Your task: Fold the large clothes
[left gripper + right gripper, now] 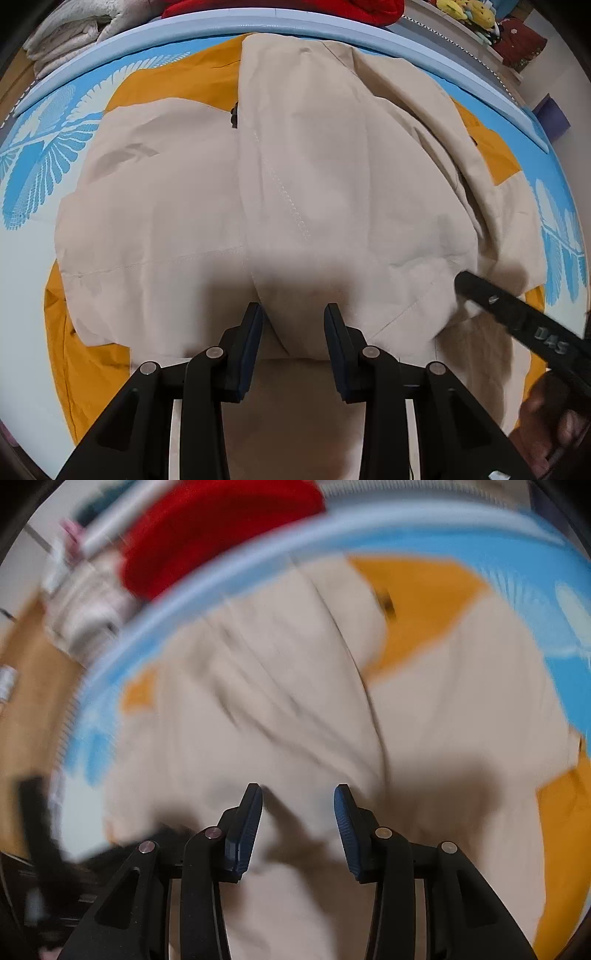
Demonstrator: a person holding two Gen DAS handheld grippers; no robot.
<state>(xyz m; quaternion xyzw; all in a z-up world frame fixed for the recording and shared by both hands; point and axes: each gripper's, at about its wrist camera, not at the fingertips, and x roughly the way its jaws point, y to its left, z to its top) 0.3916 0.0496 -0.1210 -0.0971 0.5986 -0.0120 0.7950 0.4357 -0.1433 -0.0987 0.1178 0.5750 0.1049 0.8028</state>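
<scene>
Left wrist view shows the beige-and-orange jacket [295,177] spread on the bed [48,147], long axis running near to far; the left tool [293,314] hovers open over its near hem, right tool [298,794] likewise open, equally near

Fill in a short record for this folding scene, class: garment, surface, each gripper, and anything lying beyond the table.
garment: beige and mustard jacket, spread flat, beige panels folded over the middle
surface: blue table with white feather print, pale raised rim
left gripper: open, over the jacket's near edge, holding nothing
right gripper: open, over beige fabric; view motion-blurred
beyond the rim: red cloth, cream blanket, yellow plush toys
</scene>
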